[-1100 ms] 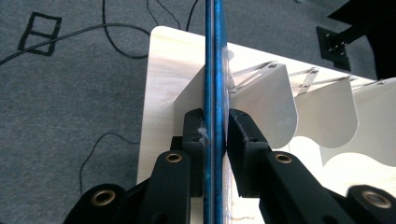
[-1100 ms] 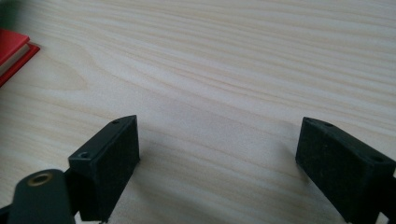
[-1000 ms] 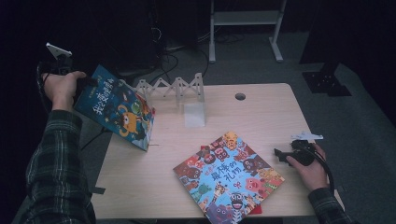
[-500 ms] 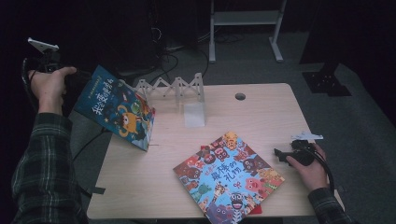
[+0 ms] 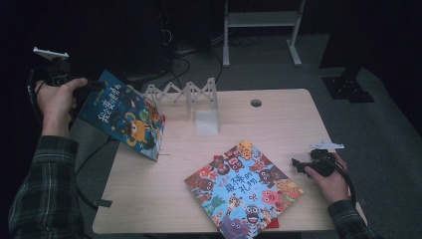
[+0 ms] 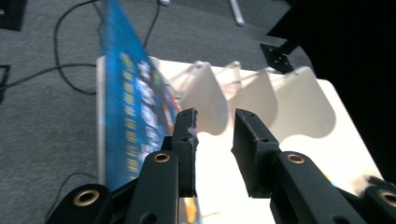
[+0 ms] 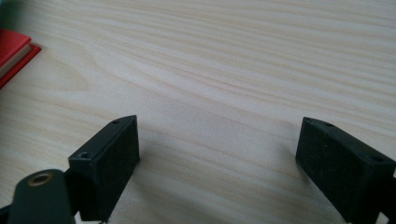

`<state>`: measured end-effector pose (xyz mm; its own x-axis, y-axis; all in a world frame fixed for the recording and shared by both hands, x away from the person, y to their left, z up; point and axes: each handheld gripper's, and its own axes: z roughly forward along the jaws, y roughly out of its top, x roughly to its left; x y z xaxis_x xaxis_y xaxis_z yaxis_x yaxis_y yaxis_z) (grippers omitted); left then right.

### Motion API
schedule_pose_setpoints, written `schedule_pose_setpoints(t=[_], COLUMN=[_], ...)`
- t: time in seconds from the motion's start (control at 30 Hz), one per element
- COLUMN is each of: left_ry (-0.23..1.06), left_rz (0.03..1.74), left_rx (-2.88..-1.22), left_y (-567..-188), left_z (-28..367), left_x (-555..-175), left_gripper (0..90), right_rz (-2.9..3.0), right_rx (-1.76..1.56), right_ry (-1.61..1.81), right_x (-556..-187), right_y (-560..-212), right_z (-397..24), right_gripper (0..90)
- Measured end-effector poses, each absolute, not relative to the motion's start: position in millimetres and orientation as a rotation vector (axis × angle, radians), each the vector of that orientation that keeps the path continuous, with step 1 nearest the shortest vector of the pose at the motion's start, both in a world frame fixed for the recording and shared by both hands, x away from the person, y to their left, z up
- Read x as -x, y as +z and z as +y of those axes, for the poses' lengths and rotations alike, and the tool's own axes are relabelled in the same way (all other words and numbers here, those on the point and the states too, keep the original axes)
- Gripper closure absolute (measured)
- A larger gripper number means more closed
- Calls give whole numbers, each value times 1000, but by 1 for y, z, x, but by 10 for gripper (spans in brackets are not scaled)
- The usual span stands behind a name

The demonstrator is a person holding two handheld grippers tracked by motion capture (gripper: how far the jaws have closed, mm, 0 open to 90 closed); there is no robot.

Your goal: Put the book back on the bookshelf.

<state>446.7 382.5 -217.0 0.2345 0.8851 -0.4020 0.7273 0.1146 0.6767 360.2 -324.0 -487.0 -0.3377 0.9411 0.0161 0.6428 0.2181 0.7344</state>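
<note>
Left tongs (image 5: 97, 85) at the top corner of the blue book (image 5: 124, 119), off the worktop's (image 5: 278, 119) left edge. Tongs have just been opening; the gap (image 6: 212, 126) is empty and released, with the book (image 6: 130, 107) beside the left jaw, blurred and cut off at the bottom. Book stands tilted, lower corner on the worktop; can't tell what props it. Right tongs (image 5: 297, 164) spread wide (image 7: 219, 140) over bare wood, holding nothing. Red book (image 7: 11, 46) is mostly hidden under the colourful book (image 5: 244, 186).
</note>
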Motion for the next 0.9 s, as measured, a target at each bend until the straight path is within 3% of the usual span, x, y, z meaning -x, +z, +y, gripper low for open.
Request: schedule_pose_setpoints(t=[0.9], left_ry=[110], left_rz=[1271], left_rx=[-1756], left_y=[-319], left_z=[279], left_x=[-391], left_gripper=[654], right_rz=[2069], right_rx=[-1460], right_ry=[910], right_x=[-360], right_y=[-487], right_z=[-324], right_gripper=[105])
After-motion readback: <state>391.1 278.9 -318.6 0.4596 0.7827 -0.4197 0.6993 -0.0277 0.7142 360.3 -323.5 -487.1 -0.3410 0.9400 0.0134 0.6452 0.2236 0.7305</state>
